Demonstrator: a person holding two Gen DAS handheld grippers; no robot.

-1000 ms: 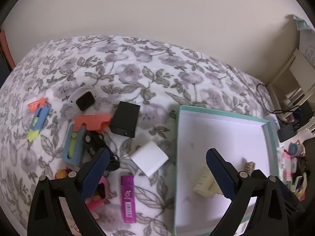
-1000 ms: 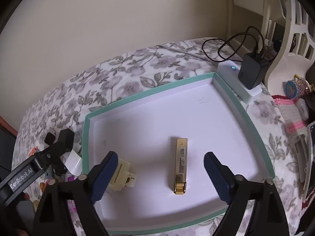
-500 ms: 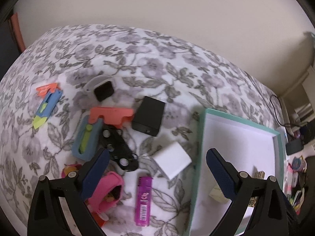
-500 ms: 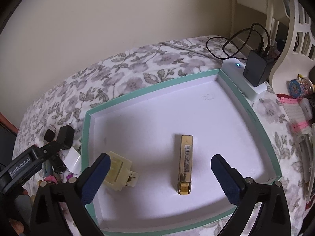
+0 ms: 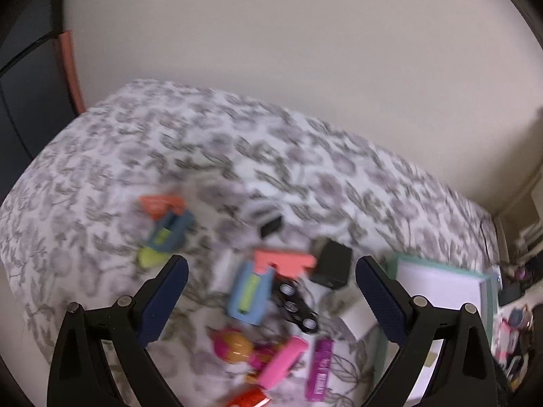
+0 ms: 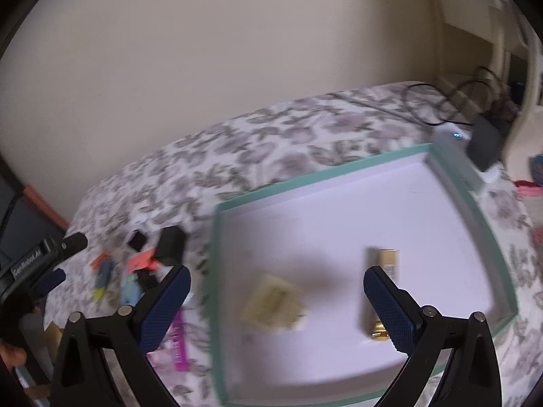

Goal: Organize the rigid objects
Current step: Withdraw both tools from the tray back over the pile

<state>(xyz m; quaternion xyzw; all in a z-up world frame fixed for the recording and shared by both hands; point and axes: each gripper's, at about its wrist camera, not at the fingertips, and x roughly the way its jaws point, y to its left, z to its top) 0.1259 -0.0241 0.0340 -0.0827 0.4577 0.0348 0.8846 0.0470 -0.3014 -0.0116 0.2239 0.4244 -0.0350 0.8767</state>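
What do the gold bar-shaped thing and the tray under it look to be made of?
Gold bar: probably metal or metallised plastic, judging by its shiny gold surface; blur leaves this open. Tray: likely cardboard, a box lid perhaps, with a thin teal rim and matte white floor without glare.

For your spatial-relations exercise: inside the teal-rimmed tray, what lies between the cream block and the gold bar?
Nothing: in the right wrist view, bare white tray floor separates the cream block from the gold bar.
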